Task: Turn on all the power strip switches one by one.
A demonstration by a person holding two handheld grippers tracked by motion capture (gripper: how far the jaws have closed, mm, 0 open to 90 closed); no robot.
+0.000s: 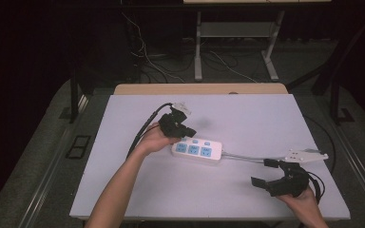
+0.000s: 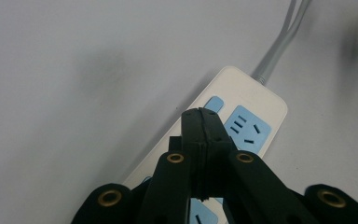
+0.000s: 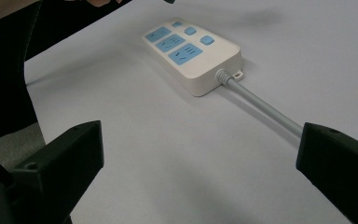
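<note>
A white power strip [image 1: 197, 151] with blue sockets and blue switches lies near the middle of the white table; it also shows as the power strip [image 2: 242, 112] and the power strip [image 3: 191, 49]. Its grey cable [image 1: 244, 157] runs to the right, seen again as the cable [image 3: 261, 105]. My left gripper [image 1: 186, 132] hovers just above the strip's left end, shut with nothing between its jaws [image 2: 204, 122]. My right gripper [image 1: 265, 176] rests low at the front right, open, its fingers [image 3: 60, 163] wide apart and pointing toward the strip.
The white table top [image 1: 247, 118] has bare room all round the strip. A wooden edge [image 1: 199, 89] runs along its far side. Beyond stand a metal stand [image 1: 237, 42] and loose cables on the floor. Dark rails flank the table.
</note>
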